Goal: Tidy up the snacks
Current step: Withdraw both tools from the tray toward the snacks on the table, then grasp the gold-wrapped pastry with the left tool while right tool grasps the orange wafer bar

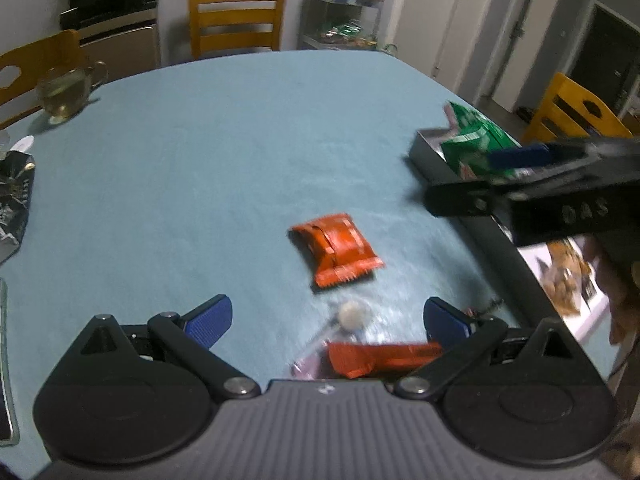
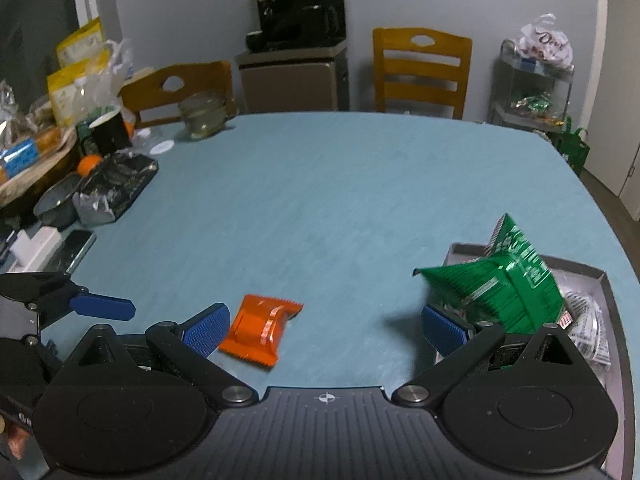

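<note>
- A blue-clothed table fills both views, with chairs and a cabinet beyond its far edge.
- At the table's right side sits a dark box, already holding green packets that stand tilted against one another, plus small white printed packets on its floor.
- The right gripper hangs low over the near edge, its blue pads spread wide and holding nothing; the box lies just beside its right pad.
- The left gripper is likewise splayed open and empty, above the near snacks.
- An orange packet lies flat on the cloth near the table's middle, apart from the box; in the right wrist view it rests just beside the left pad.
- A second orange packet lies at the near edge, under the left gripper, partly hidden by its body.
- A small pale ball-like item on a clear wrapper sits between them; blur hides what it is.
- The orange packets look light, thin and crinkly, likely slick foil; a pinch across a crimped end or the puffed middle seems the surest hold.
</note>
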Available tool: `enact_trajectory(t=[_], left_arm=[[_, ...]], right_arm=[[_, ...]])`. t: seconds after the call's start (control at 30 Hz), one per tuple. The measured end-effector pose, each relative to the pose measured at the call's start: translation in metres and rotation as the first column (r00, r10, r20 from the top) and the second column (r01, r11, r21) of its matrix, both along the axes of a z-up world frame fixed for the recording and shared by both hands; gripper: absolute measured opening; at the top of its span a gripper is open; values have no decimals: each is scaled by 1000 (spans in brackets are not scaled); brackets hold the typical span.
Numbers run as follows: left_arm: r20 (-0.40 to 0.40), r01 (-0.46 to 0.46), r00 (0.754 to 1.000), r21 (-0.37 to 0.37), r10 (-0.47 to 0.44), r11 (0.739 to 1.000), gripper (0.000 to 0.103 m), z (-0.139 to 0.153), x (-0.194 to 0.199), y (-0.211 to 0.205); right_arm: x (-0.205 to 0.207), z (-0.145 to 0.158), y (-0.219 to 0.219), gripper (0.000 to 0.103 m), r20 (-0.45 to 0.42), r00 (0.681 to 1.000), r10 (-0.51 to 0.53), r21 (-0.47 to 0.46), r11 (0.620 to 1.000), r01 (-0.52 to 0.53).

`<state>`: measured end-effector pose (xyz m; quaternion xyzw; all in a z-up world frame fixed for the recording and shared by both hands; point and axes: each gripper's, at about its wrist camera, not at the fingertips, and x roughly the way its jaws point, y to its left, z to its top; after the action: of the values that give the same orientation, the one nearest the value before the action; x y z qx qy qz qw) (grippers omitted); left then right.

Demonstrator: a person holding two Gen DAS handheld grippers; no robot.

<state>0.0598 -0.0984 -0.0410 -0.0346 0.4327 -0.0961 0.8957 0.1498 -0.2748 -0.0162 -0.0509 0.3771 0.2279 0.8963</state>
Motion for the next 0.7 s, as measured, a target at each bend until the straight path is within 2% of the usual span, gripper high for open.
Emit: enact_trajectory(t=[0.13, 0.27, 0.37, 0.57, 0.7], left_arm=[[0, 74, 997, 24, -74, 997, 103, -10, -13, -14], [1, 106, 994, 26, -106, 994, 103, -16, -26, -27], [-2, 96, 995, 48, -96, 994, 103, -19, -36, -39], [-22, 131, 991, 45, -130, 990, 103, -26, -49, -55], [-40, 120, 992, 37, -119, 992, 103, -33, -47, -58]], right_arm=[[-6, -5, 0, 103, -14, 1000, 4, -10, 1000, -4], [-12, -10, -1, 103, -33, 999, -3, -17, 1000, 2], [-16, -13, -1, 103, -42, 999, 2, -23, 1000, -3], [-26, -19, 1, 103, -64, 998, 21, -33, 999, -23], [-31, -22, 5, 103, -74, 997, 39, -38, 998, -42]])
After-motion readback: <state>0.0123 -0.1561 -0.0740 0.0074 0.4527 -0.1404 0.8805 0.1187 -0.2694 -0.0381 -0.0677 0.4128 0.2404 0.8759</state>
